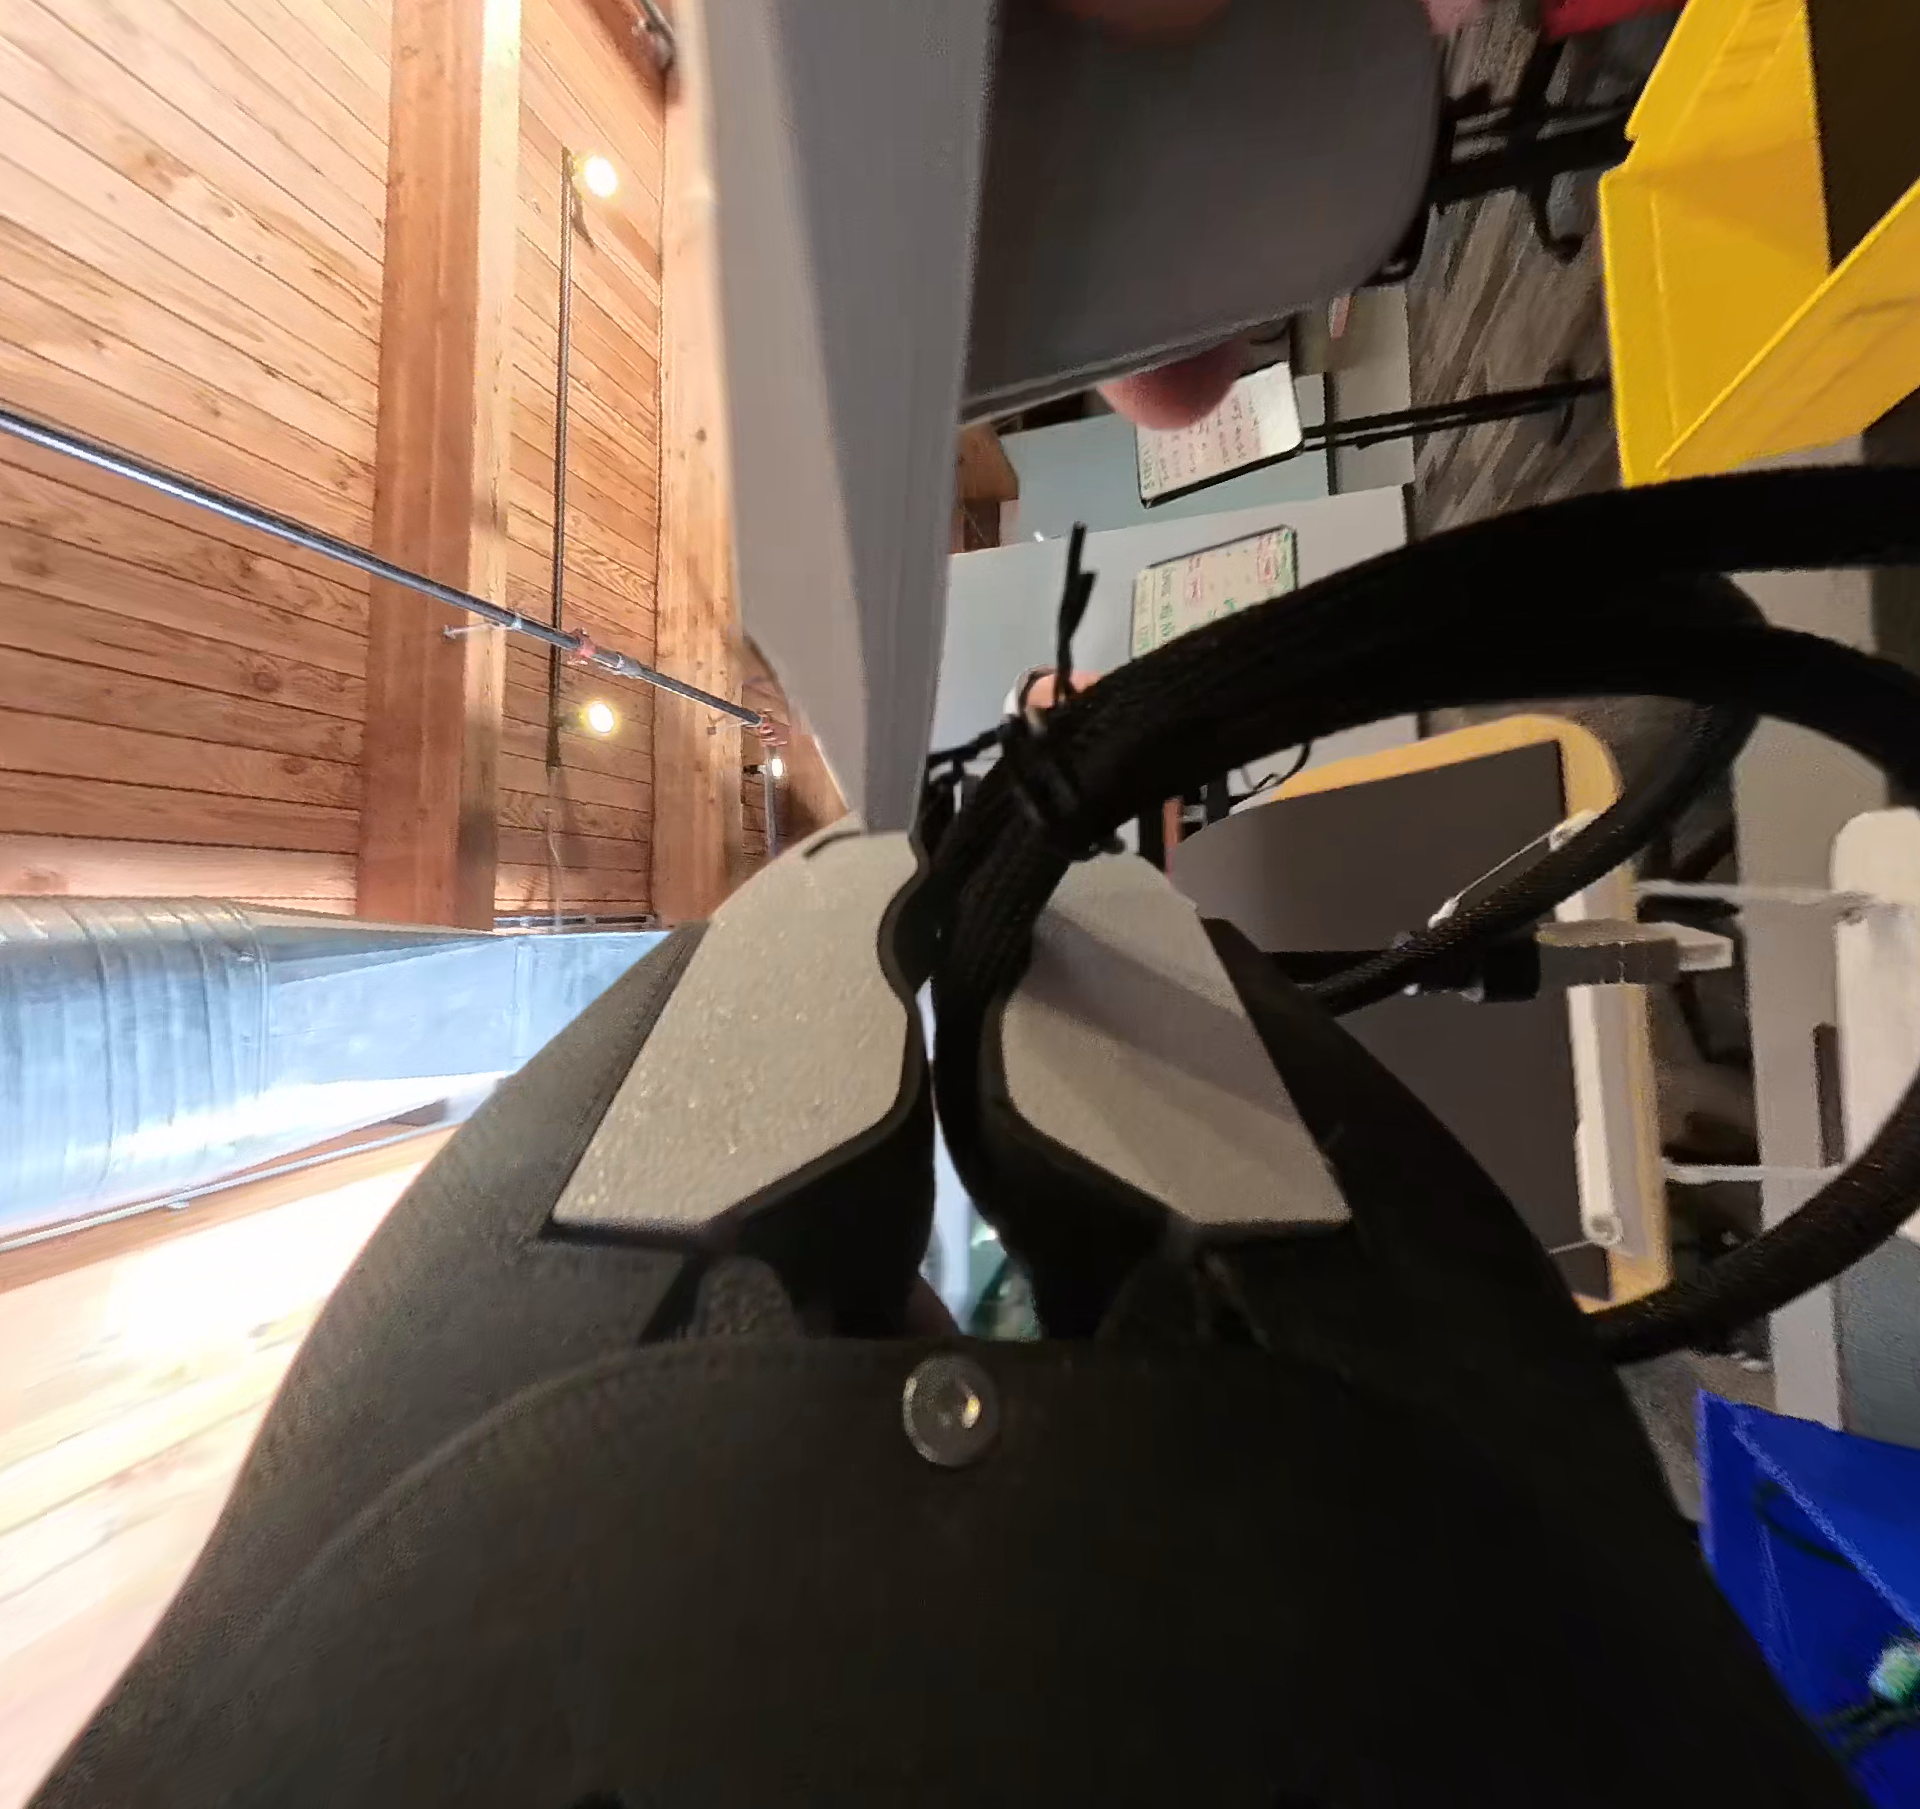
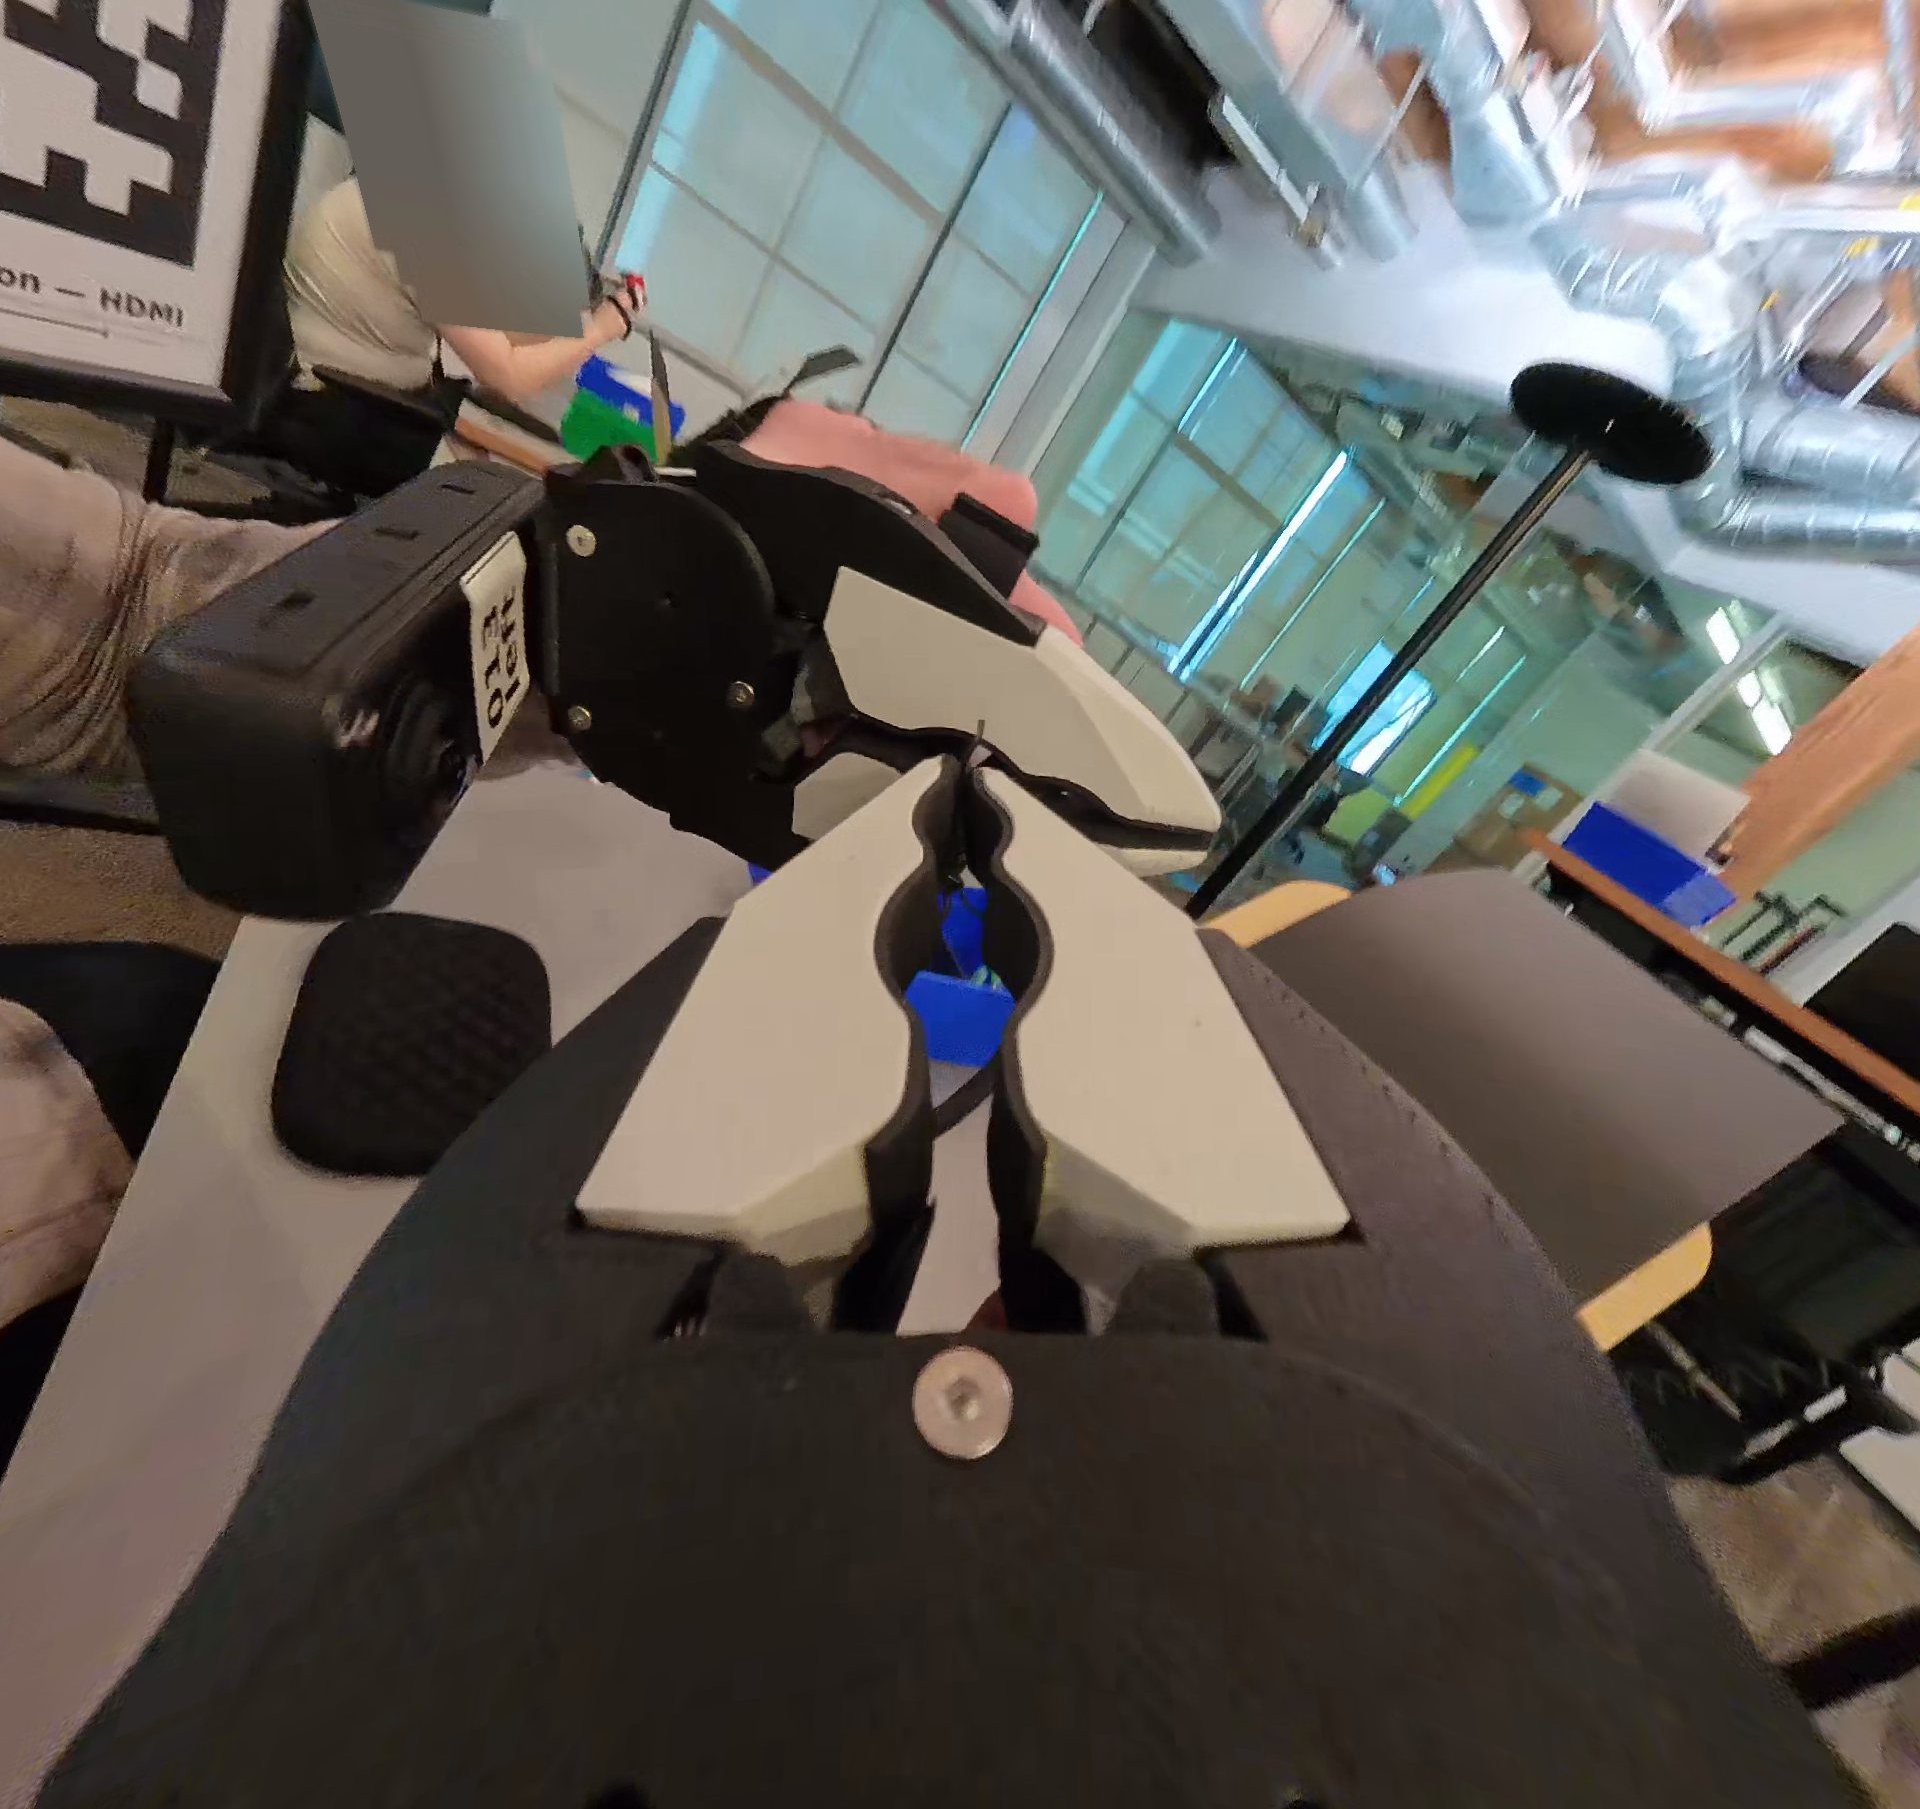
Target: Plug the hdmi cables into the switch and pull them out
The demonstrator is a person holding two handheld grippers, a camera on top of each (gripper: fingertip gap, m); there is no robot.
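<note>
**A:** So where was the HDMI cable at that point?

**B:** Coiled black braided cable [image 1: 1351, 637], bundled with a thin tie, sitting centre-right of the left wrist view. The tied part of the bundle was pinched right in the left gripper [image 1: 961, 886], jaws nearly closed on it. The loop swung out to the right edge of the frame, with the silvery plug [image 1: 1507, 886] pointing right, well away from the fingertips.

**B:** The right gripper [image 2: 961, 793] was squeezed almost shut too, with just a thin black strand, likely the tie's tail, at its tip. It sat just beside the left one, tip to tip.

**A:** And the switch?

**B:** Couldn't spot it in either view. My guess is the coil needed untying first.
</note>
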